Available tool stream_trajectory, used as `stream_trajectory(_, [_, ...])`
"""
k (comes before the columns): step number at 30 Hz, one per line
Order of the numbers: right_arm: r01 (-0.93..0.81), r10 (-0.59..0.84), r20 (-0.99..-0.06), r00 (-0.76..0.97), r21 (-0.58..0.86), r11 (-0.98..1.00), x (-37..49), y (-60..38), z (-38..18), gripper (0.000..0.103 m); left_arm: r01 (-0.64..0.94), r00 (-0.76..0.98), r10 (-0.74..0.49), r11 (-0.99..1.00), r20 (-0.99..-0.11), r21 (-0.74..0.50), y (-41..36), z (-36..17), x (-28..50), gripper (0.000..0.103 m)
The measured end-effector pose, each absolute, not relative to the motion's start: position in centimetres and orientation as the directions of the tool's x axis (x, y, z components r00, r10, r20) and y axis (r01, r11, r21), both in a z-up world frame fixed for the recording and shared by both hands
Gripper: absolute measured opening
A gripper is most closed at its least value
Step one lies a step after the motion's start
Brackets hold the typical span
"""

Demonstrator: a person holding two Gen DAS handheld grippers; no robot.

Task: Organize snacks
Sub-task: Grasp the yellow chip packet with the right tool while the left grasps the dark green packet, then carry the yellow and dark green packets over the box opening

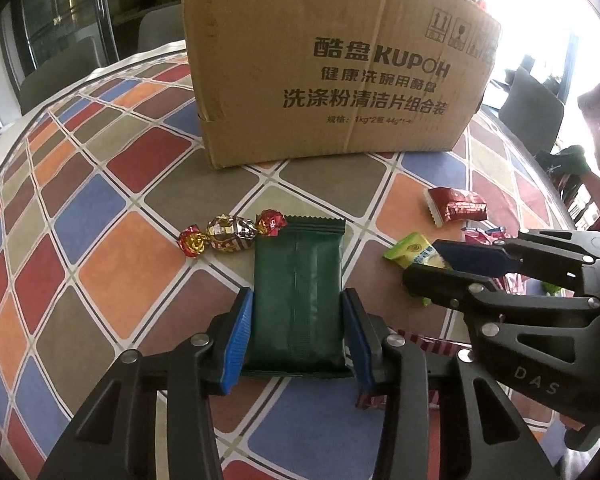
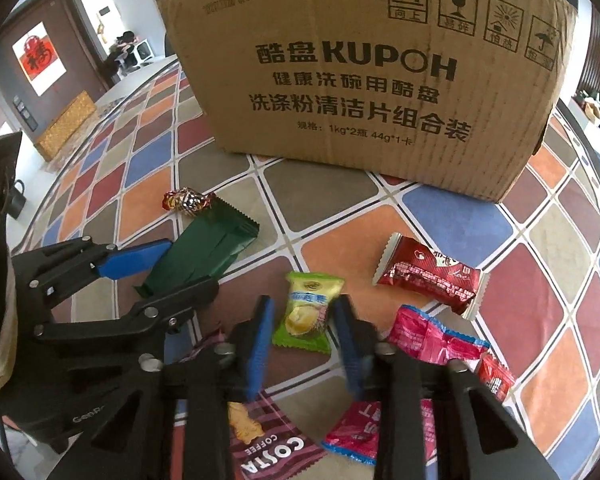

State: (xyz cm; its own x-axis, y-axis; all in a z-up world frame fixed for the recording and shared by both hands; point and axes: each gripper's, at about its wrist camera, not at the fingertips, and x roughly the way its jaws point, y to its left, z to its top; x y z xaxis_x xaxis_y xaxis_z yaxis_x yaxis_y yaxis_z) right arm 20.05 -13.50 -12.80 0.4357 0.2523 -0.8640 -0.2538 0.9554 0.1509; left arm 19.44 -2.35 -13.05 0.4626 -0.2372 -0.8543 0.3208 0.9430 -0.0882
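left wrist view looks along the left tongs (image 1: 298,334), whose blue pads (image 1: 240,336) stand on either side of a dark green packet (image 1: 298,300). the packet lies flat on the counter (image 1: 116,264) between the pads, its lower half framed by them; the pads look to be touching or just beside its long edges, and i cannot tell whether they press it. a gold and red twisted candy (image 1: 230,234) lies at the packet's far left corner, touching or nearly so. behind it stands a cardboard box (image 1: 340,68), upright on the patchwork-coloured counter.

right wrist view shows the right tongs (image 2: 302,338) with pads apart, a yellow-green durian candy (image 2: 308,312) lying between them on the counter; one pad is blurred, and contact with the wrapper cannot be judged. to the right of it lie a dark red packet (image 2: 430,276) and a crumpled pink wrapper (image 2: 432,338), near each other. a costa coffee packet (image 2: 268,444) sits under the tongs, close to the camera, beside another pink wrapper (image 2: 354,432). the left tongs appear here at the left, astride the green packet.
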Motion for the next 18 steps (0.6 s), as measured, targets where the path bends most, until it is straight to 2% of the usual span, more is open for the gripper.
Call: stream_trajectory(18, [-0.222, 0.287, -0.816, 0.501, 0.199, 0.954, 18.3, -14.7, -10.0, 0.025, 0.307, 0.523, -0.273, 0.944, -0.808, -0.120, -2.3, -9.4, 17.3, 0.043])
